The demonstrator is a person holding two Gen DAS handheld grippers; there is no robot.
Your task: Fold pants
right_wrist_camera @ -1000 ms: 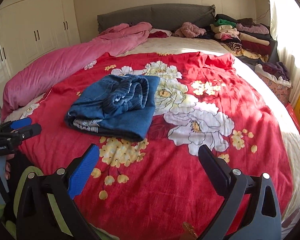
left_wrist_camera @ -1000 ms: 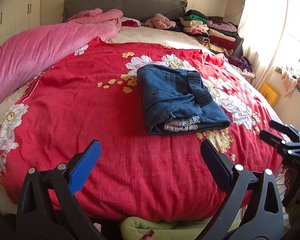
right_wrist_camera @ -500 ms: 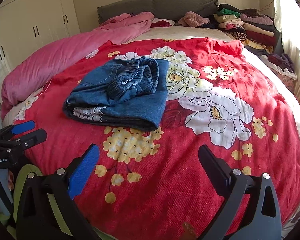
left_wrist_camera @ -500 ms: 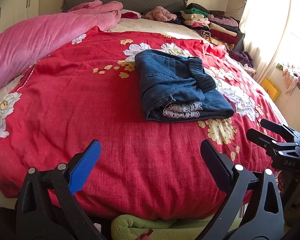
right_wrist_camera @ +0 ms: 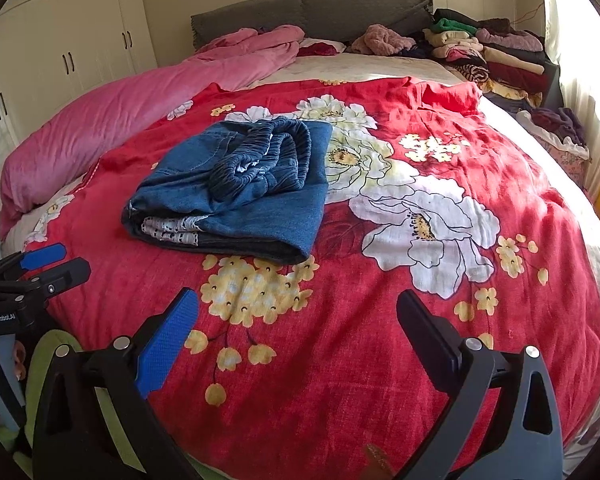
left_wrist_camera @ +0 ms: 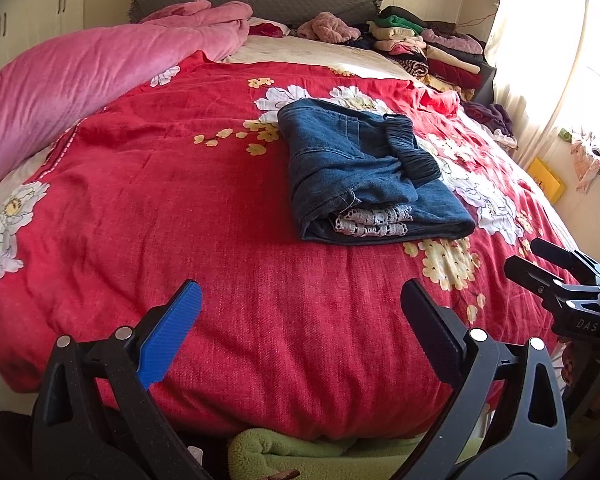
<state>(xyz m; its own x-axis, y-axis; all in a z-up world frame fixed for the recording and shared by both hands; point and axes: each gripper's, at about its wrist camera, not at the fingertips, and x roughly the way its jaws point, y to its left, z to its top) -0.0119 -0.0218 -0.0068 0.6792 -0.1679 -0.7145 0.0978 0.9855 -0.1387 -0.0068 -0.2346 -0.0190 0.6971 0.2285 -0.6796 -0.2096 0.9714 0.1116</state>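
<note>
- Since the bed takes up nearly the whole view, start there: red flowered cover, fairly flat, lots of bare room around the job.
- pink duvet runs along the left side, well apart from the work, so nothing to snag on.
- clothes pile sits stacked at the far right corner by the headboard. My guess is that's where finished stuff ends up.
- pants lie mid-bed, already folded into a thick denim packet: elastic waistband bunched on top, lace hem peeking out of the near edge. Folding looks basically done to me.
- left tool hovers low over the near edge of the bed, jaws spread wide, nothing between them.
- right tool same deal: wide apart, empty, near the bed's front edge, a bit right of the pants.
- If anything's left, I'd say it's tidying. Press the lumpy waistband flat, or come in low on both sides and slide under the whole stack so the layers don't slip. Pinching only the top layer would likely undo the fold.
</note>
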